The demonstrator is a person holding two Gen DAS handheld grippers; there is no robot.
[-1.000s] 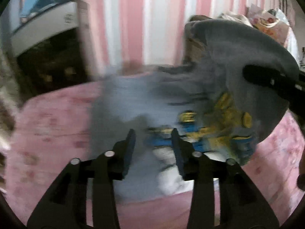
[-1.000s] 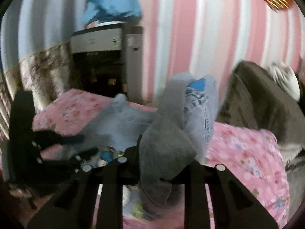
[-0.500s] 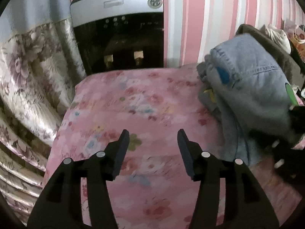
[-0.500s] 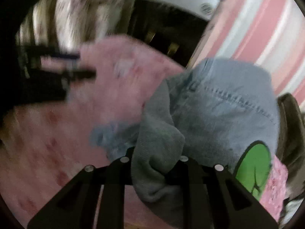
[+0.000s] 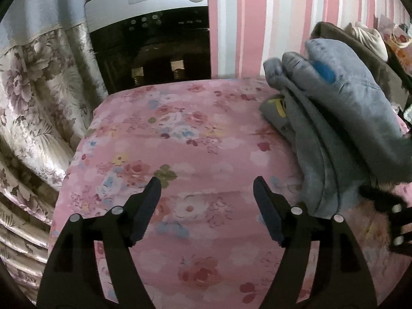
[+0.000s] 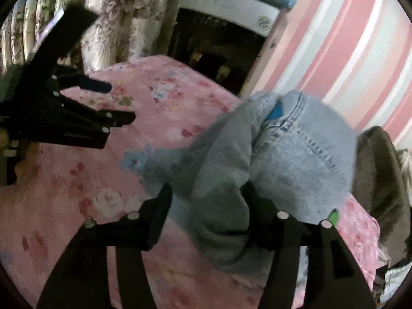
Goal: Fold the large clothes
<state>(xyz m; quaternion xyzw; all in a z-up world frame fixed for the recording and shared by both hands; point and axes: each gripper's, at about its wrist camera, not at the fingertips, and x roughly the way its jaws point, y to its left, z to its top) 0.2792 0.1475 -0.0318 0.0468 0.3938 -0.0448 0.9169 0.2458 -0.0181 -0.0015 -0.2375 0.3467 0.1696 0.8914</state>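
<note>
While its jaws are spreading apart, the right gripper (image 6: 206, 206) is letting go of the grey garment (image 6: 219, 180), which a moment ago was pinched tight; the cloth is still lying between the jaws, slumping against the folded denim (image 6: 303, 149). To the left, the left gripper (image 5: 207, 200) is also opening wider, with nothing between its jaws, hanging over the bare pink floral cover (image 5: 180, 134). Both clothes are now sitting as one stack at the right of the cover, near the striped wall (image 5: 270, 20), so this piece is probably finished.
</note>
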